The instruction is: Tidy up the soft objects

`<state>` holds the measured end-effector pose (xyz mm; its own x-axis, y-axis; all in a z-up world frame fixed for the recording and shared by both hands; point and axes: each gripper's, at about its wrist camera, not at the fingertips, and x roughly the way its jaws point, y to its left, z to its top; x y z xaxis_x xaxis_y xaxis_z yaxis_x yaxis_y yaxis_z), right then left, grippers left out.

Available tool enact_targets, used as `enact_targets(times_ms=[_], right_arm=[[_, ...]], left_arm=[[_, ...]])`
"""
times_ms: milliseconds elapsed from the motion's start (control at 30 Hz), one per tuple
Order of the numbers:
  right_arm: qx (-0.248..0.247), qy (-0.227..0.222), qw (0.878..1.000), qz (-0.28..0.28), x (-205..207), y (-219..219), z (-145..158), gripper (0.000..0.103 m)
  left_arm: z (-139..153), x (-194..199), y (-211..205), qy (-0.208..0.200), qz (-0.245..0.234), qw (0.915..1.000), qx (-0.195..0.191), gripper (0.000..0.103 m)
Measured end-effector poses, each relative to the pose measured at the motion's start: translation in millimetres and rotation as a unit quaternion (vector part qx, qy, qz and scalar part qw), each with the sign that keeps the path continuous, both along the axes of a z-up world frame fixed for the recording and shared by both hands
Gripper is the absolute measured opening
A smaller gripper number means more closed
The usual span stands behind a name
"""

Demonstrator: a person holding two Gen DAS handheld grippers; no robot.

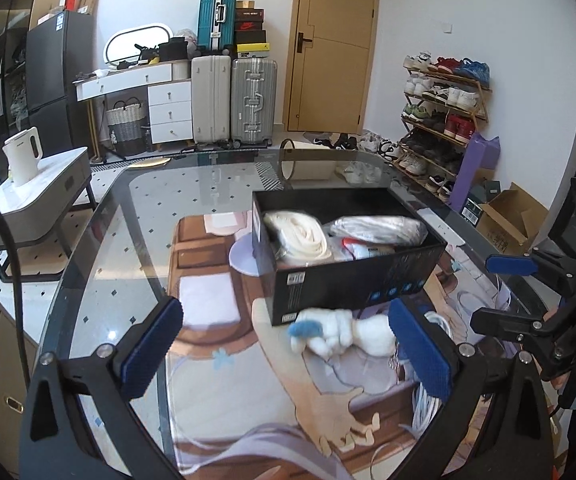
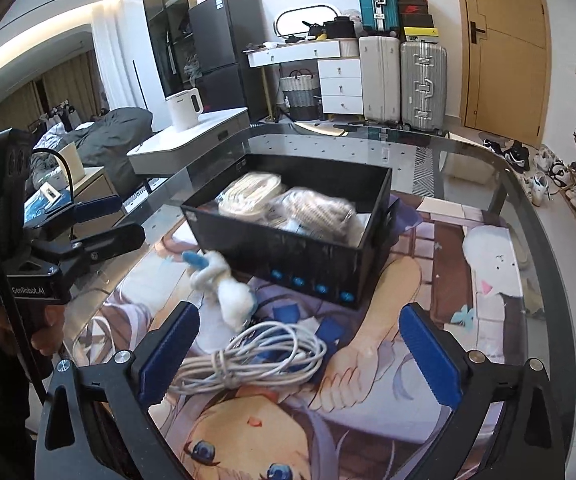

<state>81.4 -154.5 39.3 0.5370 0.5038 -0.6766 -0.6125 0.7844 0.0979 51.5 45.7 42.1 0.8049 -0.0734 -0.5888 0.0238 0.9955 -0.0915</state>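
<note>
A black box [image 1: 348,284] [image 2: 288,248] stands on the glass table and holds a cream rolled cloth [image 1: 302,236] [image 2: 247,192] and a bagged grey soft item [image 1: 376,230] [image 2: 316,208]. A white plush toy with a blue tip [image 1: 336,330] [image 2: 223,284] lies in front of the box, blurred. A coil of white cable [image 2: 255,356] [image 1: 428,404] lies beside it. My left gripper [image 1: 288,354] is open, with the plush between its fingers. My right gripper [image 2: 300,352] is open over the cable. Each gripper shows in the other's view, the right one [image 1: 528,280] and the left one [image 2: 99,220].
A printed anime mat [image 1: 247,380] [image 2: 368,400] lies under the glass table top [image 1: 147,200] [image 2: 488,168]. A side table with a white kettle [image 1: 23,156] [image 2: 183,108] stands to the left. Suitcases [image 1: 231,100], a dresser and a shoe rack [image 1: 440,120] line the far walls.
</note>
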Motion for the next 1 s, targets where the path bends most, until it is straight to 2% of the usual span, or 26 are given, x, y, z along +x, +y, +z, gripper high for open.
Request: enact_targets(times_ms=[167, 333, 633, 1000], right_arm=[[0.002, 0.002, 1.000, 0.006, -3.6, -0.4, -5.8, 0.102], [-0.019, 0.006, 1.000, 0.009, -3.8, -0.6, -13.7, 0.102], [-0.013, 0.026, 1.000, 0.006, 0.9, -5.1, -18.5, 0.102], [-0.050, 0.042, 0.997, 0.051, -4.6, 7.8, -39.5, 0.102]], left_arm=[[-6.1, -8.6, -5.0, 0.007, -0.006, 0.9999, 0.007, 0.103], [-11.5, -12.4, -3.8, 0.010, -0.006, 0.9999, 0.003, 0.103], [-20.1, -13.7, -4.5, 0.017, -0.004, 0.9998, 0.006, 0.103], [-27.1, -14.4, -5.1, 0.025, -0.009, 0.9996, 0.013, 0.103]])
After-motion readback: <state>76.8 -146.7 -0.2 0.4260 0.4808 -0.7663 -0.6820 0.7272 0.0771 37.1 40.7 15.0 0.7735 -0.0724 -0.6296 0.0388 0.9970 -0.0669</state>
